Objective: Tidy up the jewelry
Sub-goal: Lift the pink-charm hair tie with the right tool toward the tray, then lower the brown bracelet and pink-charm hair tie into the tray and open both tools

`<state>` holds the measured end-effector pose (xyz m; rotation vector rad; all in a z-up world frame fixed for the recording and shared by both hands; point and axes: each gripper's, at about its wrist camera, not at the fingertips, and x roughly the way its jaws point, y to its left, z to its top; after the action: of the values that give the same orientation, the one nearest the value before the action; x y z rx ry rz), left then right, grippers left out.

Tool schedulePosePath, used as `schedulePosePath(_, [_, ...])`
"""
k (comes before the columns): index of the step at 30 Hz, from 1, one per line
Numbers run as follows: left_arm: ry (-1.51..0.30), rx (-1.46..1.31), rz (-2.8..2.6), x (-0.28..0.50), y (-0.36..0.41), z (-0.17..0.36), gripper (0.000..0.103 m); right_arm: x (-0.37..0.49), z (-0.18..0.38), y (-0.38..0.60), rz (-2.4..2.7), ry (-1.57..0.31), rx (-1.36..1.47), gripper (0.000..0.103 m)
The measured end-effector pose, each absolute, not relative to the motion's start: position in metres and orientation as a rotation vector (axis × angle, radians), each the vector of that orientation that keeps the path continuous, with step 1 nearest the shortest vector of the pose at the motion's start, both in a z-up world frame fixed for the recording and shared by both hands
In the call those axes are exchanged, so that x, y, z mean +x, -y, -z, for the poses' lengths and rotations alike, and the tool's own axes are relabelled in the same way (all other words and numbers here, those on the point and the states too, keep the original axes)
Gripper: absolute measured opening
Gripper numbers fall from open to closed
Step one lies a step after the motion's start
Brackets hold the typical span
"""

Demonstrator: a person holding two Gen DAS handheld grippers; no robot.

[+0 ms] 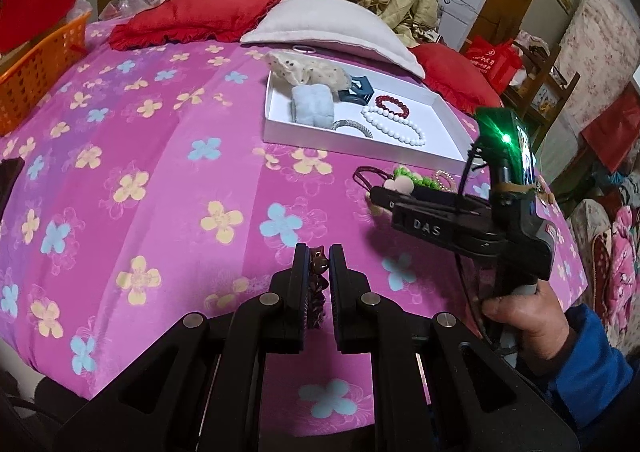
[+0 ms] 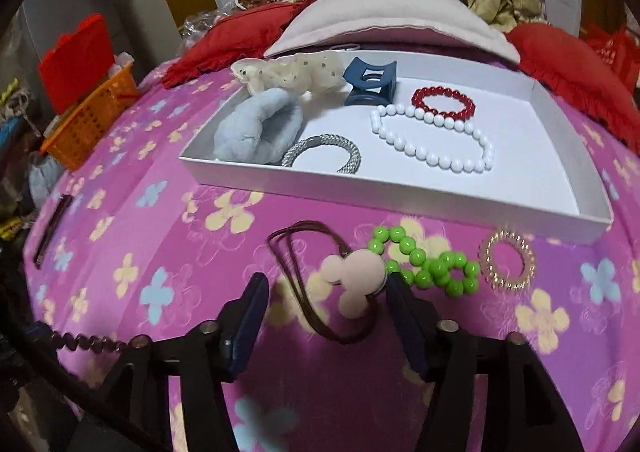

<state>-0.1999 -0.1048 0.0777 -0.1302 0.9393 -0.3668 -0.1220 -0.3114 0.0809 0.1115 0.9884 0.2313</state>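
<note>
Left tool is clenched on a dark bead bracelet bound for the tray; right tool is released around the hair tie on the bed, positioned for gripping.

Both cameras ride on hand-held grippers and look forward and steeply down along their fingers at a pink flowered bedspread. The left wrist view sits farther back, with the white tray in its upper middle and the right gripper at its right. The right wrist view sits nearer the tray. Both share tray, bedspread and pillows.
</note>
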Motion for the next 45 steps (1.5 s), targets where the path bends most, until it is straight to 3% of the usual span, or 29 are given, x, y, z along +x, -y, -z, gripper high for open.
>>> schedulePosePath(2, [-0.941,-0.132,0.367,-0.201,0.105,-0.077,0.008,-0.123,-0.081,0.319,-0.253,-0.998,0.154,0.02])
schedulePosePath(5, [-0.937,-0.133,0.367,-0.201,0.104,-0.077,0.008,-0.128,-0.081,0.33,-0.267,-1.0,0.224,0.017])
schedulePosePath(8, [-0.932,-0.133,0.368,-0.203,0.105,-0.078,0.008,-0.138,-0.086,0.341,-0.279,-0.988,0.283,0.005])
schedulePosePath(14, [-0.918,-0.116,0.372,-0.208,0.11,-0.086,0.008,-0.152,-0.099,0.359,-0.312,-0.955,0.334,0.005])
schedulePosePath(17, [-0.915,-0.108,0.372,-0.21,0.114,-0.089,0.008,-0.151,-0.094,0.357,-0.311,-0.98,0.301,0.011])
schedulePosePath(20, [-0.917,-0.1,0.373,-0.212,0.117,-0.089,0.008,-0.148,-0.089,0.348,-0.331,-0.993,0.299,0.048])
schedulePosePath(21, [-0.918,-0.099,0.374,-0.212,0.117,-0.089,0.008,-0.148,-0.089,0.345,-0.33,-0.983,0.287,0.05])
schedulePosePath(25, [-0.921,-0.095,0.372,-0.212,0.117,-0.089,0.008,-0.135,-0.086,0.326,-0.291,-0.979,0.188,0.049])
schedulePosePath(27, [-0.922,-0.099,0.37,-0.212,0.115,-0.088,0.008,-0.124,-0.081,0.318,-0.27,-0.993,0.147,0.039])
schedulePosePath(33, [-0.938,-0.121,0.367,-0.206,0.109,-0.08,0.008,-0.122,-0.077,0.288,-0.261,-0.952,-0.051,0.041])
schedulePosePath(35, [-0.941,-0.123,0.369,-0.206,0.109,-0.079,0.008,-0.124,-0.079,0.286,-0.28,-0.957,-0.051,0.033])
schedulePosePath(45, [-0.925,-0.12,0.361,-0.207,0.106,-0.085,0.008,-0.136,-0.102,0.317,-0.3,-0.921,0.141,0.033])
